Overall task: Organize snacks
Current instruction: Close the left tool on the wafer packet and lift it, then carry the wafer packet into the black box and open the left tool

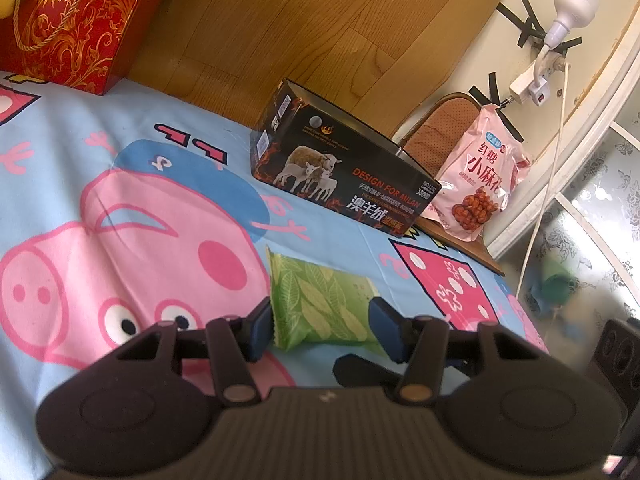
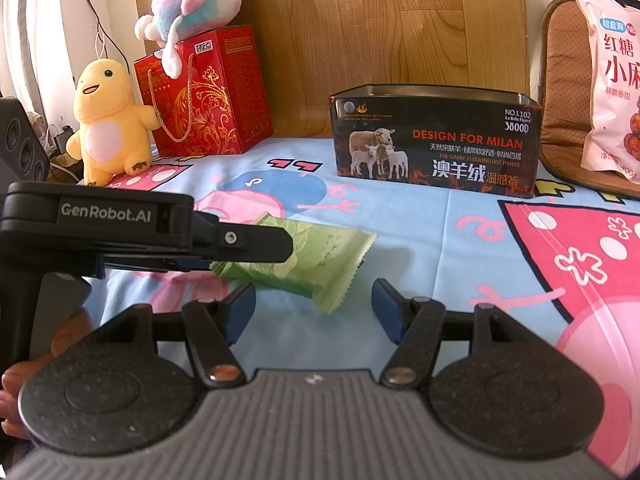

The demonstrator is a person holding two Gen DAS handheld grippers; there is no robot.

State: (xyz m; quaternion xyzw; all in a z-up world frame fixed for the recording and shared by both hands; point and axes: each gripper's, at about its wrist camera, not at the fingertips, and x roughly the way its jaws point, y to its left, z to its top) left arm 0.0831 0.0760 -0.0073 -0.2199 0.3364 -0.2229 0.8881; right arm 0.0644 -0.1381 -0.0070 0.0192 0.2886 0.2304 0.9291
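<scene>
A green leaf-print snack packet (image 1: pixel 320 304) lies on the cartoon bedsheet (image 1: pixel 120 184). My left gripper (image 1: pixel 320 326) is open, its blue pads on either side of the packet's near end. In the right wrist view the packet (image 2: pixel 312 260) lies just beyond my open, empty right gripper (image 2: pixel 314 312), and the left gripper's body (image 2: pixel 140 232) reaches over the packet from the left. An open black tin box with sheep pictures (image 1: pixel 340 164) (image 2: pixel 436 140) stands behind. A pink snack bag (image 1: pixel 476 176) (image 2: pixel 612 92) leans beside the box on the right.
A red gift bag (image 2: pixel 204 96) (image 1: pixel 64 16), a yellow plush toy (image 2: pixel 108 120) and a pink-blue plush (image 2: pixel 196 0) stand at the back left by the wooden headboard (image 2: pixel 360 32). A chair (image 2: pixel 560 80) stands right of the bed. A power strip with a bulb (image 1: pixel 560 36) hangs on the wall.
</scene>
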